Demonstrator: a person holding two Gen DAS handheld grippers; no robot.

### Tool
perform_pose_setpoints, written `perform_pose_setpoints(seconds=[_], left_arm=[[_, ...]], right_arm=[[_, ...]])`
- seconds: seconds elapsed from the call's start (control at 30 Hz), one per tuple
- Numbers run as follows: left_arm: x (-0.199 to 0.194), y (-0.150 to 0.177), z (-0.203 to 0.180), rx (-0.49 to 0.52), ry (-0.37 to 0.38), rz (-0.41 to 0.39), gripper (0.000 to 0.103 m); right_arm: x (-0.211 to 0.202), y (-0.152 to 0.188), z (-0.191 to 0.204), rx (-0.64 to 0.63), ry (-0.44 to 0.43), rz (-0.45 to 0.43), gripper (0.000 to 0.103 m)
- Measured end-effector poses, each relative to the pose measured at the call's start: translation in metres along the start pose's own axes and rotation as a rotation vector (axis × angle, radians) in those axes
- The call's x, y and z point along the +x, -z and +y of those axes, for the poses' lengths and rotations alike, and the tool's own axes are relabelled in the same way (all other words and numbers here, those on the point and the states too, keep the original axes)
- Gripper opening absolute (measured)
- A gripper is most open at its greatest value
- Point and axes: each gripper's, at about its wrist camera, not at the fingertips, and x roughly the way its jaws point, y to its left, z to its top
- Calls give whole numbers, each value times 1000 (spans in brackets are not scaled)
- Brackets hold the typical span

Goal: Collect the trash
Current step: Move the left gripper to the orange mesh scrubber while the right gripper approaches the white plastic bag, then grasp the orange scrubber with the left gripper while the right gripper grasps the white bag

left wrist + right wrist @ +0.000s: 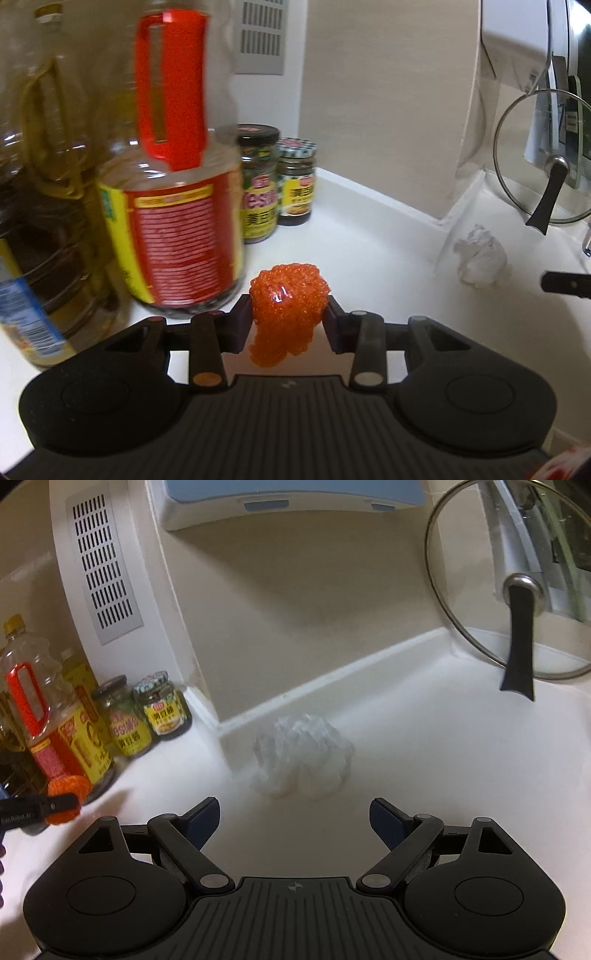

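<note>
An orange mesh wad (286, 314) is held between the pads of the left gripper (288, 317), pinched across its upper bulk while a loose tail hangs below the jaws. It is seen just in front of a clear oil bottle with a red handle (173, 177), above the white countertop (369, 229). The netting is judged to be light, soft and springy; it is squashed readily, so a firm pinch through the thickest part is probably needed to keep it from slipping out.

The right gripper (293, 818) is held with its jaws wide apart and nothing between them, pointed at a crumpled white paper ball (303, 760) lying on the countertop near the wall corner, just ahead of the fingertips. The ball is expected to be very light and easily crushed; it is best taken across its middle. A glass pot lid (513, 583) is leaned well to its right.
</note>
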Motion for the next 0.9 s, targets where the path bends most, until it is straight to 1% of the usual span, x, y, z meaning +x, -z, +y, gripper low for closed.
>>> perform_pose_setpoints(seconds=[0.2,0.43,0.57,0.63,0.67,0.7,0.73,0.77,0.8,0.83,0.9], left_arm=[[14,-7,-17,12,-9,24,37],[36,-13,-20,1,-20,57,37],[42,-15,-20,-4,-22,59,37],[45,-16,-20,-4,-23,60,37],[45,-16,-21,-2,-22,61,37],[46,-16,-21,-1,-21,62,37],[47,-16,-22,1,-20,62,37],[46,-16,-22,2,-20,63,37],[46,-16,-23,2,-18,64,37],[46,-16,-24,4,-17,65,37],[45,-15,-25,10,-18,68,37]], right_arm=[[33,-17,-5,-2,3,-20,88],[71,-23,-14,-10,23,22,88],[81,-23,-20,-10,48,20,87],[84,-24,-23,2,39,26,77],[85,-24,-25,6,35,34,66],[87,-25,-26,9,34,44,58],[88,-24,-27,9,30,50,55],[88,-24,-27,7,23,50,44],[89,-24,-27,4,15,49,35],[89,-24,-27,2,11,49,35],[86,-23,-24,-17,7,39,29]])
